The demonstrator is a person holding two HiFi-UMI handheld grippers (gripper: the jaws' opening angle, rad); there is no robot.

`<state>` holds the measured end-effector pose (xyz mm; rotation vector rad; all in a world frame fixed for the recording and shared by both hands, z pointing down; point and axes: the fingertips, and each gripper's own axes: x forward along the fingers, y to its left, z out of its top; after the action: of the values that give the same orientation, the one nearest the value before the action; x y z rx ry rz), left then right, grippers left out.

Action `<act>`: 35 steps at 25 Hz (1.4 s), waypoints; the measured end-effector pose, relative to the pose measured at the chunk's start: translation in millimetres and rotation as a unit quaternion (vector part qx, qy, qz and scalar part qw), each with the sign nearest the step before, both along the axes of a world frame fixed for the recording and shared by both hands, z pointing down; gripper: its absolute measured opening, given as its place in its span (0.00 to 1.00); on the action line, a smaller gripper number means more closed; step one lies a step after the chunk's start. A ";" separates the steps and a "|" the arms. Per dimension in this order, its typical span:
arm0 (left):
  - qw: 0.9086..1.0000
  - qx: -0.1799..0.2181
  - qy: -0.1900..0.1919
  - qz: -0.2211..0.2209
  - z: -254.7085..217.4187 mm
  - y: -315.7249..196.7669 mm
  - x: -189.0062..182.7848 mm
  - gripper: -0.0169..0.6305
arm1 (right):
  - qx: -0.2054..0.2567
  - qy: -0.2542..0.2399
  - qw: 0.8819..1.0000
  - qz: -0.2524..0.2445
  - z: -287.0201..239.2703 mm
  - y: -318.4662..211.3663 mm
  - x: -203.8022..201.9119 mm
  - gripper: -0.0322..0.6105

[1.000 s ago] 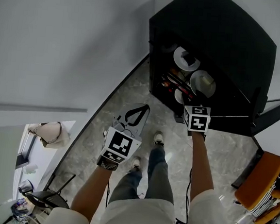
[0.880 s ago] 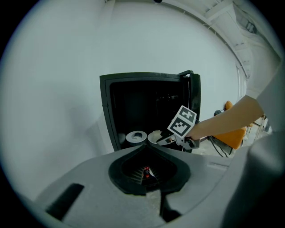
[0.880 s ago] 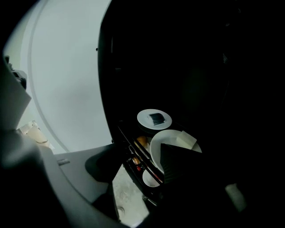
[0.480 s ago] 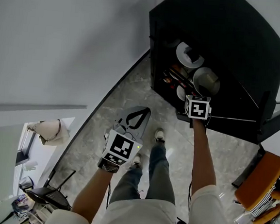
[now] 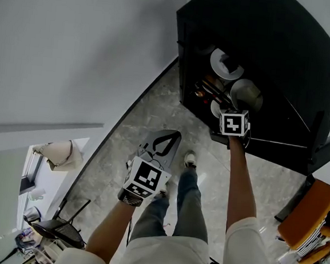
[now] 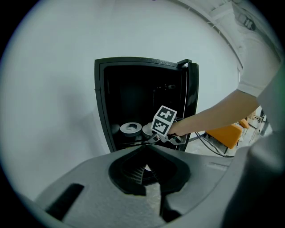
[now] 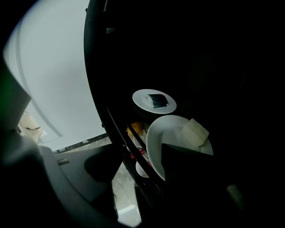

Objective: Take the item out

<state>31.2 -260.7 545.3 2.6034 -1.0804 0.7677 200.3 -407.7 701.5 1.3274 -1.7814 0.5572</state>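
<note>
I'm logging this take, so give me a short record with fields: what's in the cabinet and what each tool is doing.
Cabinet: black, open
Far plate: holds a dark item
Near plate: holds a pale block
Right tool: at the near plate's rim, jaws apart and just been opening, no grip seen
Left tool: over the floor, shut, empty

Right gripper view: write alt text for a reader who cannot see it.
The right tool reaches into a dark cabinet, jaws just opened wide, the rim of a white plate carrying a pale block between them, ungripped. Behind it, a second plate holds a dark item.
</note>
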 end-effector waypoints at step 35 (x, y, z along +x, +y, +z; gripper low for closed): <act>1.000 -0.018 -0.014 0.017 22.2 12.6 -4.7 0.03 | 0.040 0.135 0.988 -0.065 8.7 13.0 -0.6 0.40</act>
<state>26.5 -248.2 567.5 2.5957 -1.0221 0.8256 199.7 -394.7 710.2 1.2645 -1.6645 0.2233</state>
